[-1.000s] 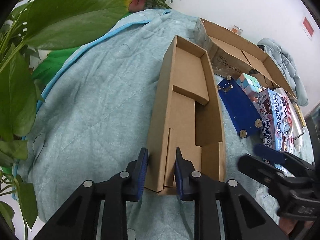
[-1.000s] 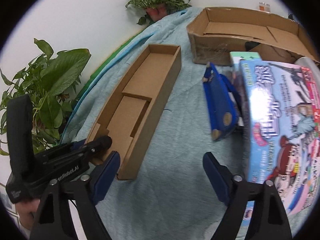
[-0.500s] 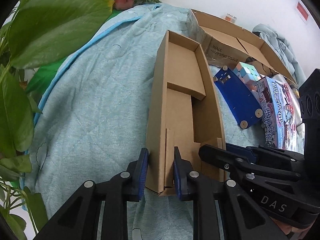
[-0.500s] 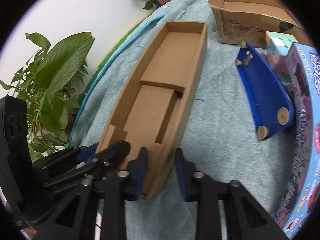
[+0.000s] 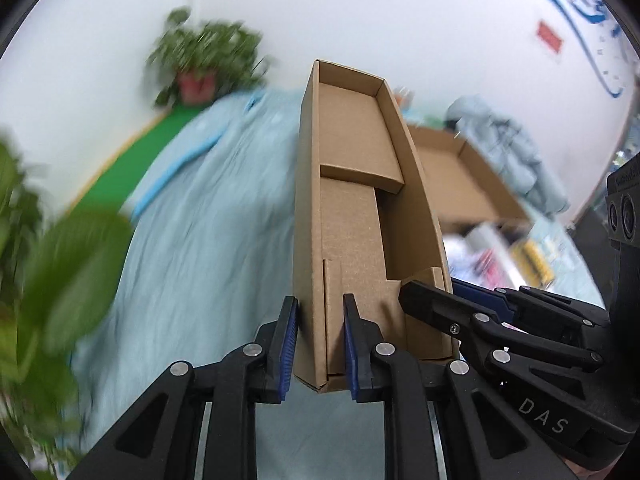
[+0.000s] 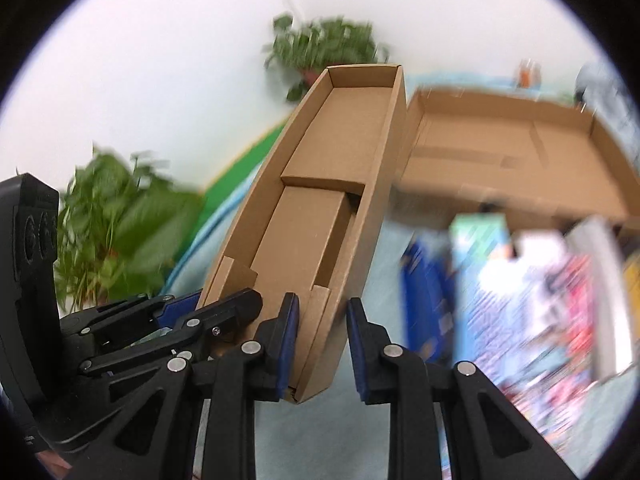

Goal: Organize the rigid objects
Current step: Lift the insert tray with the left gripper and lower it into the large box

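The long cardboard tray (image 5: 352, 208) is held up off the blue-green blanket (image 5: 208, 208), and its far end points up toward the white wall. The left gripper (image 5: 318, 344) pinches the near left corner of the tray, with one finger outside the side wall and one finger inside. The right gripper (image 6: 320, 344) pinches the near right corner the same way, its two fingers pressed on that side wall. The two grippers sit close side by side at the near end, and each one shows at the edge of the other's view.

Inside the tray are folded cardboard steps, and nothing else lies in it.

Past the right gripper, a big open cardboard box (image 6: 500, 152) sits on the blanket. Nearer and to the right of that gripper lie a blue thing (image 6: 424, 280) and a colorful picture box (image 6: 552, 288), both too blurry to tell more. A potted plant (image 5: 200, 68) stands far ahead of the left gripper, and big green leaves (image 5: 68, 272) hang close on its left.
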### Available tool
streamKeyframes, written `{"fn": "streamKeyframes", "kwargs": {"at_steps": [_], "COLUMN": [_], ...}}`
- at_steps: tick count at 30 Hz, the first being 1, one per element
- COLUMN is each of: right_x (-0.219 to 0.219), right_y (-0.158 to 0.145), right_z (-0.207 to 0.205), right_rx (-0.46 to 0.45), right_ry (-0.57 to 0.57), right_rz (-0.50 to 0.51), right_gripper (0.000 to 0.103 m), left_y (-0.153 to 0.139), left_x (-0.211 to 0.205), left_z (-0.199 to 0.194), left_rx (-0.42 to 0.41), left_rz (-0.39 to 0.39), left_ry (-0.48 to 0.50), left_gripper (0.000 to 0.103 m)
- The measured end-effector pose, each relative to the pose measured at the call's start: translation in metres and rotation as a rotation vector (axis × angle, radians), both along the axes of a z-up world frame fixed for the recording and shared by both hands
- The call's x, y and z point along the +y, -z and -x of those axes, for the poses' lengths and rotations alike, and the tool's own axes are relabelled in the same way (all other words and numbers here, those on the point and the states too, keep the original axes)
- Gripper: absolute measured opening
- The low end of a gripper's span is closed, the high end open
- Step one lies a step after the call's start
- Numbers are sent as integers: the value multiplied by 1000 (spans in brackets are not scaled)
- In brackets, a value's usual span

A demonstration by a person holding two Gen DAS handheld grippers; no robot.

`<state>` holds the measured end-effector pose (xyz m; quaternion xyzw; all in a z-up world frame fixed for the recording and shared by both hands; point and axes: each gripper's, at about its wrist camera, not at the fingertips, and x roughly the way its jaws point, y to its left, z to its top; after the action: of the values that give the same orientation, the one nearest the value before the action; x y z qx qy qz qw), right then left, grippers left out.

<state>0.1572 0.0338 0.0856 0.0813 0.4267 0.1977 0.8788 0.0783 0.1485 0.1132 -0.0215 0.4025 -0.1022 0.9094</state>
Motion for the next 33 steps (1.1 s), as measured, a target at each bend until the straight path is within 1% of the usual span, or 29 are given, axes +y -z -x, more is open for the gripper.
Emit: {"fn": "streamKeyframes", "kwargs": {"at_steps": [4, 6, 10, 12, 14, 18, 22, 27, 29, 33], "right_x": [-30, -40, -60, -65, -72, -79, -78, -77, -75, -70], "right_y": [-39, -52, -65, -67, -65, -53, -29, 16, 33, 60], "right_z": [-27, -39, -74, -95, -113, -148, -179, -214, -224, -242], "right_rx": [-87, -117, -127, -118, -106, -49, 30, 154, 202, 285], "right_ry": [52, 76, 108, 113, 109, 88, 62, 37, 29, 11], "right_rz": [36, 55, 76, 85, 89, 85, 71, 41, 32, 6], "right_gripper": [23, 23, 23, 23, 23, 23, 23, 23, 23, 23], "left_y": [-35, -48, -63, -65, -63, -42, -3, 57, 76, 101], "left_x": [-29, -42, -63, -73, -81, -83, -76, -62, -57, -51], "left_z": [-37, -59, -106, -132, -157, -203, -242, -273, -285, -299], "left_rx": [-68, -83, -74, -57, -40, 9, 98, 204, 241, 273], "left_rz": [33, 46, 60, 68, 59, 25, 27, 15, 16, -6], "left_ry": [56, 78, 105, 110, 112, 96, 76, 41, 27, 8], "left_gripper": [18, 18, 18, 18, 18, 18, 18, 18, 18, 18]}}
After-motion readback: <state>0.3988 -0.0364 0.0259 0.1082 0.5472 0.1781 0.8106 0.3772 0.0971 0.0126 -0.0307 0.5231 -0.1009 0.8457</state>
